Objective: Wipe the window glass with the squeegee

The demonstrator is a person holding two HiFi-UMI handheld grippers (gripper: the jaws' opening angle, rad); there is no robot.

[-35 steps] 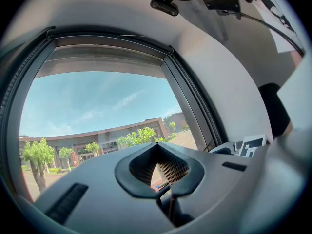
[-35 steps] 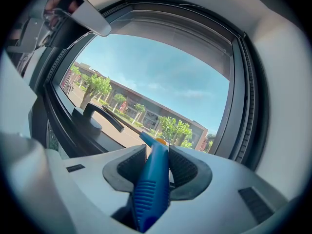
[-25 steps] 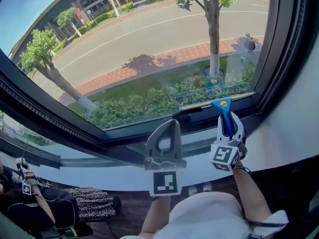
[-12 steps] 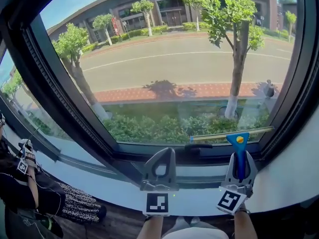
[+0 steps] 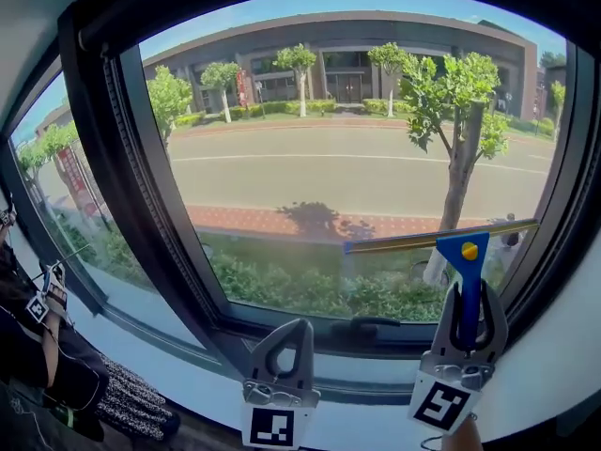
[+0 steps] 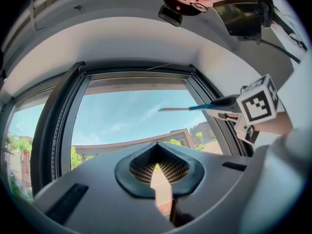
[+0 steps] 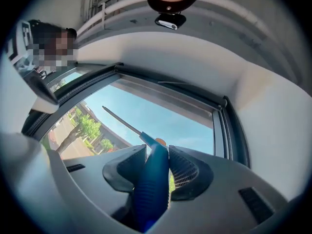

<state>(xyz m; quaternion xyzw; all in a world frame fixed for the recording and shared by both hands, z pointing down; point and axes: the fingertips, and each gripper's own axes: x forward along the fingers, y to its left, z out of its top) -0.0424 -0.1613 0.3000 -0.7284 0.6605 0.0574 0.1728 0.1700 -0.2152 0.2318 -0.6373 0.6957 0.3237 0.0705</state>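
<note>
Blue-handled long-bladed squeegee (image 5: pixel 462 252) now higher against clear window glass (image 5: pixel 319 158) | right gripper (image 5: pixel 467 301) fingers clamp its handle | left gripper (image 5: pixel 300 325) fingers closed, empty

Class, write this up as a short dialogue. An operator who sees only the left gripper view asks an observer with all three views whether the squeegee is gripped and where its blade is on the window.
Operator: Is the squeegee off to my right actually gripped?
Observer: Yes. The right gripper view shows the right claw shut on its blue handle.
Operator: Where is the blade on the window?
Observer: In the head view it lies across the lower right of the pane. It slants up to the right and crosses the tree trunk outside.
</note>
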